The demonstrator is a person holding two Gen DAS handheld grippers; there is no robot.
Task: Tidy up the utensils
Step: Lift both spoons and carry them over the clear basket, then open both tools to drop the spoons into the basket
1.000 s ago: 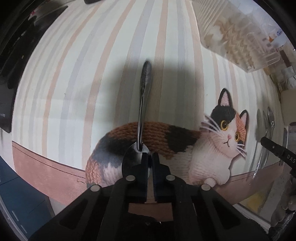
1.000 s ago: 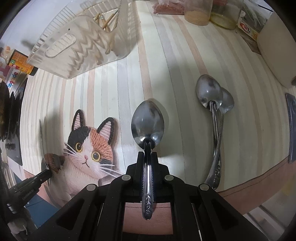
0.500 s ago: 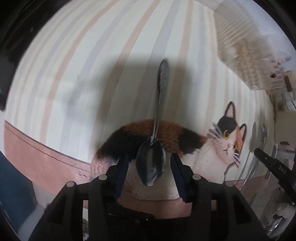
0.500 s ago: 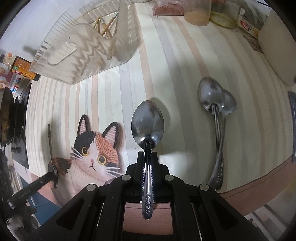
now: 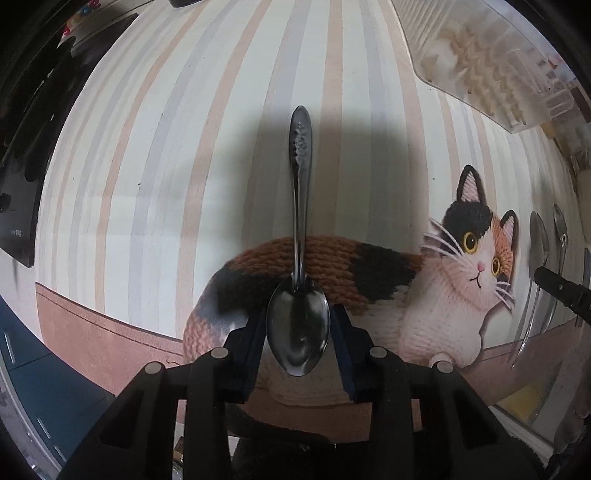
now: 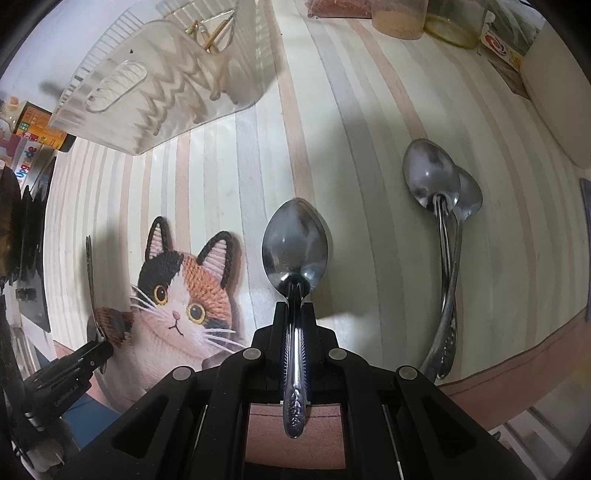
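A steel spoon [image 5: 300, 206] lies on the cat-print mat [image 5: 461, 280], handle pointing away from me. My left gripper [image 5: 297, 325] points straight down over its bowl. The jaws are closing, and the pads meet the bowl's two edges. In the right wrist view that gripper [image 6: 99, 343] shows at the lower left. My right gripper [image 6: 294, 306] is shut on the neck of a second spoon [image 6: 294, 243], bowl forward above the striped mat. Two more spoons [image 6: 430, 181] lie overlapped to its right.
A clear plastic utensil holder [image 6: 155, 92] with sticks in it stands at the back. It also shows at the top right as the holder [image 5: 480, 66]. Jars and a box [image 6: 399, 22] line the far edge. A dark appliance [image 5: 22, 184] borders the left side.
The left gripper was shut at the spoon's neck, opened wide around the bowl, and has now narrowed onto the bowl. The right gripper and its spoon have not moved.
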